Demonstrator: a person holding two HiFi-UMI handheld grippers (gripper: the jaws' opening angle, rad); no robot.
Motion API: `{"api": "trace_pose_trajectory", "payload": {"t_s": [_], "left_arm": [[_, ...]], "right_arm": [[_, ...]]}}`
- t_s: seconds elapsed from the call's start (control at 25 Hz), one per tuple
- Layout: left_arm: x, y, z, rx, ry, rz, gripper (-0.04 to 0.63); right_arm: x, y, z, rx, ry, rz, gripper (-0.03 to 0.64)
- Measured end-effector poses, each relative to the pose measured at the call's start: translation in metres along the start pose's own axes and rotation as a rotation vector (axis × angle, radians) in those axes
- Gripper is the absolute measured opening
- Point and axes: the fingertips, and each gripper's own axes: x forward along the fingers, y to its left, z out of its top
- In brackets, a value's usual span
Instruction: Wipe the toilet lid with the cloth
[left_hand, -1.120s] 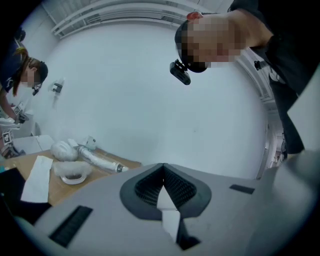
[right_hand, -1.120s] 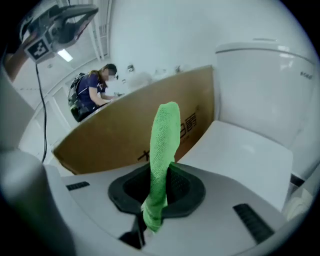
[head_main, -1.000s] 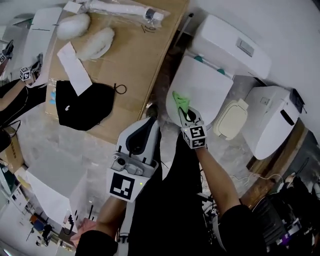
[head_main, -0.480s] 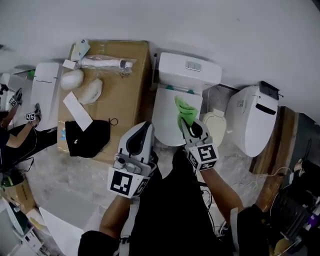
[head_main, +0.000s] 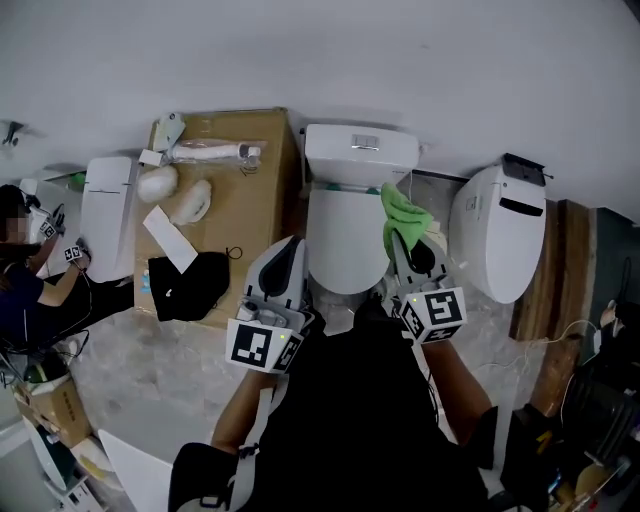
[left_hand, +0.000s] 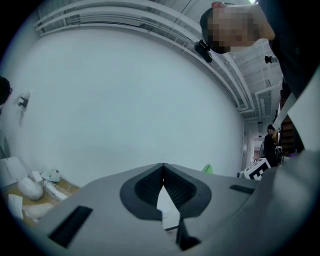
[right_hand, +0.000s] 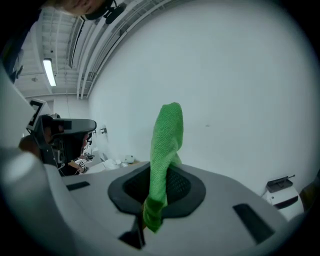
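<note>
**Spotter 1:** Your right gripper (head_main: 399, 236) has its 2 fingers clamped on the green cloth (head_main: 402, 211). In the right gripper view the cloth (right_hand: 165, 145) runs down between the dark pads and stands up out of them, its top folded over, with the white wall behind it.

**Spotter 2:** From your head view, that cloth sits at about 2 o'clock of the toilet lid (head_main: 343, 245), over the lid's right edge. I cannot tell from there whether it touches the lid. The lid itself is shut, white, right in front of you, with the tank (head_main: 360, 153) at its 12 o'clock.

**Spotter 1:** Your left gripper (head_main: 289, 248) is at the lid's 9 o'clock, just beside its left edge. In the left gripper view its 2 fingers meet at the tips, with nothing between them.

**Spotter 2:** At 10 o'clock of the lid you have the cardboard box (head_main: 240, 195), and a black bag (head_main: 190, 285) lies on its near end. At 3 o'clock stands a 2nd toilet (head_main: 498, 245). Far off at your 9 o'clock another person (head_main: 28, 300) works at a white fixture.
</note>
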Motion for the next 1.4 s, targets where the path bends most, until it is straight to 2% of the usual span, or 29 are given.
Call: {"api": "trace_pose_trajectory", "payload": {"t_s": [0.4,1.4], "left_arm": [[0.010,-0.017,0.025,0.081,-0.044,0.005,0.002],[0.023,-0.013,0.019,0.065,-0.046,0.010,0.002]], "right_arm": [[-0.022,-0.009,0.014,0.005,-0.033,0.027,0.051],[-0.020,-0.019,0.024,0.025,-0.069,0.023,0.051]]}}
